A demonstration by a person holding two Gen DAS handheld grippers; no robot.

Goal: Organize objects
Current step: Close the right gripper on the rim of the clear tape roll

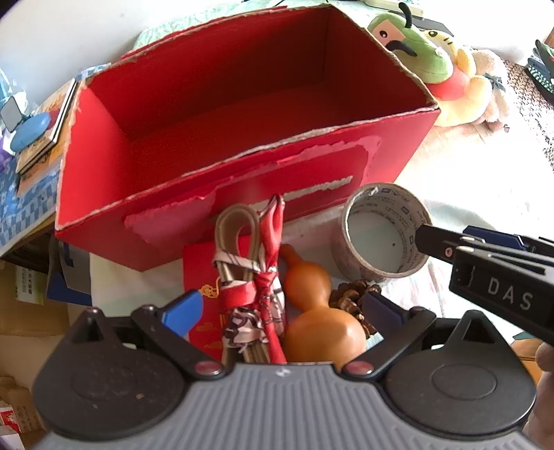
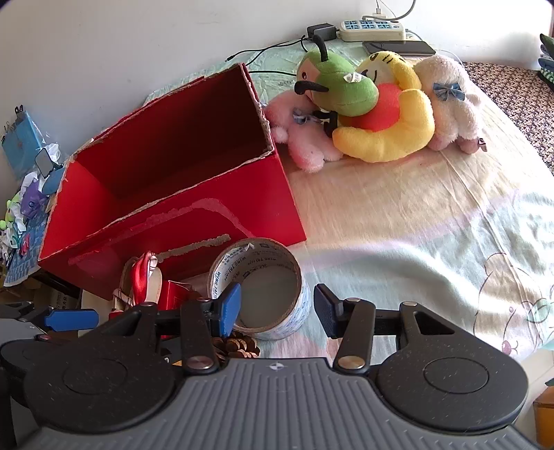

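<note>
An open red cardboard box (image 1: 242,194) stands on the bed with nothing visible inside. In front of it lie a strap bundle tied with a red scarf (image 1: 256,277), a brown gourd (image 1: 315,311), a pine cone (image 1: 349,294), a red envelope (image 1: 200,273) and a roll of tape (image 1: 381,232). My left gripper (image 1: 284,304) is open wide, with the bundle and gourd between its fingers and untouched. My right gripper (image 2: 277,306) is open and straddles the wall of the tape roll (image 2: 263,294), one finger inside the ring and one outside.
Several plush toys (image 2: 367,104) lie behind and right of the box. A power strip (image 2: 372,29), a charger and a phone sit at the far edge by the wall. Clutter and a blue book (image 1: 31,128) lie to the box's left. The bedsheet (image 2: 415,225) stretches right.
</note>
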